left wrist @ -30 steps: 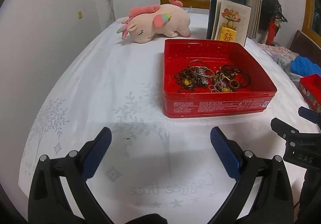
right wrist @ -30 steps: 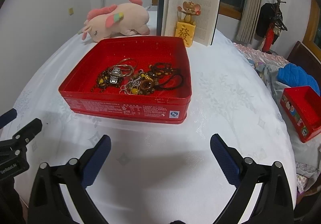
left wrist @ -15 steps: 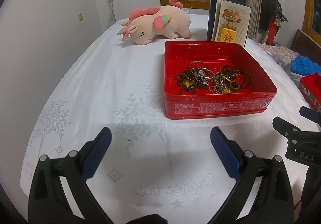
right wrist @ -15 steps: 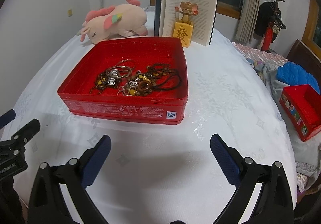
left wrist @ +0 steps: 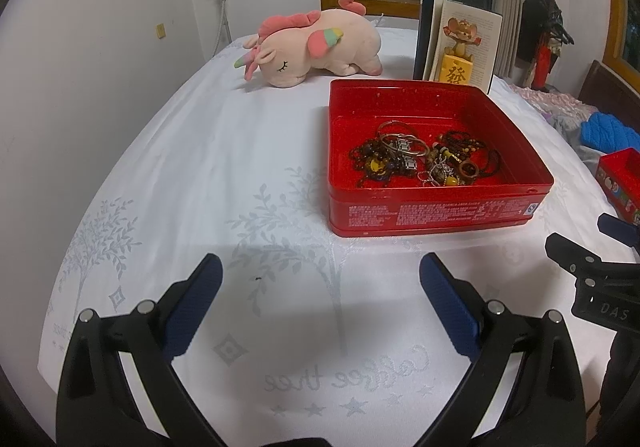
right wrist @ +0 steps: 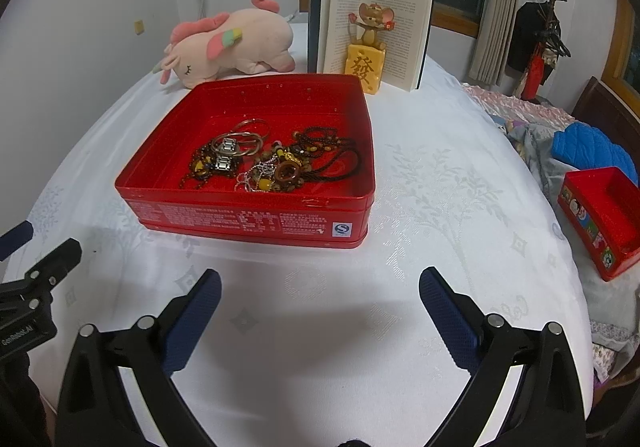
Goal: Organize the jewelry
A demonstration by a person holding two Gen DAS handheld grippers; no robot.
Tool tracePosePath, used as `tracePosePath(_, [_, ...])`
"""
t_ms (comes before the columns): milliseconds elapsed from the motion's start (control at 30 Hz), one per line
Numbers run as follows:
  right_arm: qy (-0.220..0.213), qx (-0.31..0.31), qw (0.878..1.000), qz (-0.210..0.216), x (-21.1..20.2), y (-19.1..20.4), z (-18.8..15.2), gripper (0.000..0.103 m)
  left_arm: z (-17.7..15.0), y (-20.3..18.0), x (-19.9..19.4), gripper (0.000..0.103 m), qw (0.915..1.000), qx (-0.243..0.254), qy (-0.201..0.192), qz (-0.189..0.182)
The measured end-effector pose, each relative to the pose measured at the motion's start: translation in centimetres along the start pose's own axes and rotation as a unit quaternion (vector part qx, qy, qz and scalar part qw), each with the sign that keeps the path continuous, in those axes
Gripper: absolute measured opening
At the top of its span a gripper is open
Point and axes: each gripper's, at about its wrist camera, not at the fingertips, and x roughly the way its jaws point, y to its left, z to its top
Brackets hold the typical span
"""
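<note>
A red tin (left wrist: 432, 213) (right wrist: 248, 217) stands on the white cloth-covered table. Inside lies a tangled heap of jewelry (left wrist: 424, 159) (right wrist: 272, 163): dark bead strings, silver rings, a metal watch band, a wooden ring and yellow beads. My left gripper (left wrist: 320, 275) hovers open over the cloth, short of the tin's near left corner, with nothing between its fingers. My right gripper (right wrist: 320, 289) is open too and empty, just in front of the tin's near wall. Each gripper's edge shows in the other's view.
Behind the tin lie a pink plush unicorn (left wrist: 312, 45) (right wrist: 232, 47) and an open book (right wrist: 372, 35) with a mouse figurine on a yellow block (right wrist: 366, 59). A smaller red box (right wrist: 604, 219) and blue cloth (right wrist: 592, 147) sit at the right, past the table's edge.
Both views have drifted slightly back and up, so the tin sits a little farther away. Both grippers stay open and the jewelry has not moved.
</note>
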Motion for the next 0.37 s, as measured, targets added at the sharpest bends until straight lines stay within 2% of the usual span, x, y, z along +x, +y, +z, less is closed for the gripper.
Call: tracePosePath(367, [0.002,0.005,1.0,0.001,0.14,0.03,-0.01,0.099,-0.06,-0.13,0.24,0.098,1.0,-0.001,0.004,0.0])
